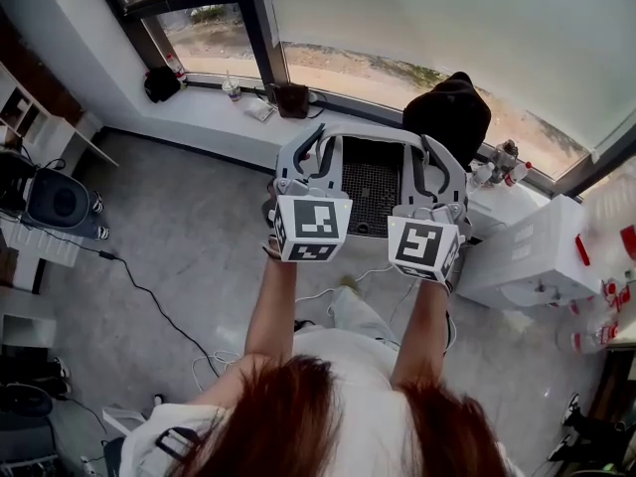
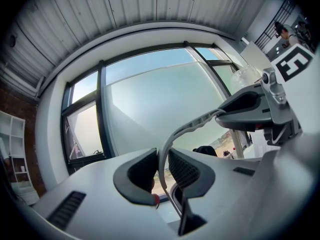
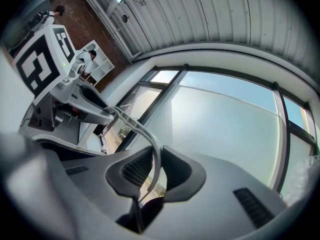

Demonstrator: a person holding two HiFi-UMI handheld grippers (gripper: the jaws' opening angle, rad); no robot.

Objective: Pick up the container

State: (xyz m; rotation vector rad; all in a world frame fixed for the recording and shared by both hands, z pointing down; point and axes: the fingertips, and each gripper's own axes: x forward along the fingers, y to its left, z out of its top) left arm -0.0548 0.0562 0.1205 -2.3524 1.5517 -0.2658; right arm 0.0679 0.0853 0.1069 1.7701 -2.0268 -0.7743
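At the far left of the head view we see a white shelf (image 1: pixel 45 127) against the wall and a black cable (image 1: pixel 149 301) trailing over the grey floor (image 1: pixel 189 237). Next comes the left gripper (image 1: pixel 303 157). Its left marker cube (image 1: pixel 311 229) is printed with a black-and-white square pattern that spells nothing we can read. Its fingers are clamped on the left side of the container (image 1: pixel 373 195). The container hangs in the air between the two grippers, above the floor and just short of the window sill (image 1: pixel 219 107). It is a grey, basket-like tub with a thin pale rim curving round a dark middle of fine mesh. In the left gripper view we see that rim as a slim pale band. It comes out from between the ridged dark pads and arcs across to the other gripper. The right gripper view shows the same band pinched in the same way between its own pads. The right gripper (image 1: pixel 437 172) is thus closed on the container's right side, and its right marker cube (image 1: pixel 424 246) bears a different square pattern, again no letters. Behind it a rounded black thing (image 1: pixel 447 115) sits by the window. Farther right, small bottles (image 1: pixel 502 160) with touches of red stand on the sill, their labels too small for us to read. A white cabinet (image 1: pixel 527 251) fills the corner.
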